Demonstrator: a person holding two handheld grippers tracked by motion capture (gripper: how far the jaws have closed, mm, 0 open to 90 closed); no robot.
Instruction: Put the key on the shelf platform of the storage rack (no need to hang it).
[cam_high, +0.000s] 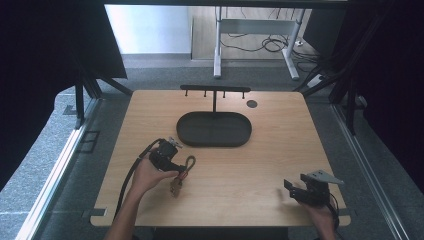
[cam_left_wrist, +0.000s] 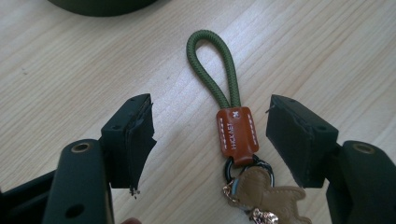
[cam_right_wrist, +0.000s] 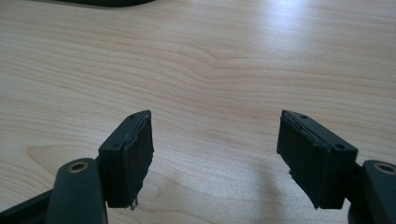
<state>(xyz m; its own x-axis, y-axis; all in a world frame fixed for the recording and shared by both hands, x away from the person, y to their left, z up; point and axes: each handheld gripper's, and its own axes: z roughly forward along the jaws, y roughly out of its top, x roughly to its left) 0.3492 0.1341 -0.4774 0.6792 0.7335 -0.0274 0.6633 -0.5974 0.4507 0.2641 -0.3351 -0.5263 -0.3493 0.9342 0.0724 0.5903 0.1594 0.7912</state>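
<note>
A keychain lies flat on the wooden table (cam_high: 240, 170): a green cord loop (cam_left_wrist: 214, 65), an orange leather tab (cam_left_wrist: 236, 135), a dark ring and a tan leather charm (cam_left_wrist: 268, 196). In the high view the keychain (cam_high: 183, 172) lies at the table's left front. My left gripper (cam_left_wrist: 210, 135) is open, its jaws straddling the orange tab without touching it. The same left gripper (cam_high: 172, 162) hovers just over the keychain. My right gripper (cam_right_wrist: 215, 154) is open above bare wood, and sits near the front right edge (cam_high: 300, 189).
A dark oval tray (cam_high: 214, 129) lies at the table's middle back, with a black T-shaped hook stand (cam_high: 215, 91) rising from it. A small dark round hole (cam_high: 252, 104) marks the back right. Cables trail from both grippers off the front edge.
</note>
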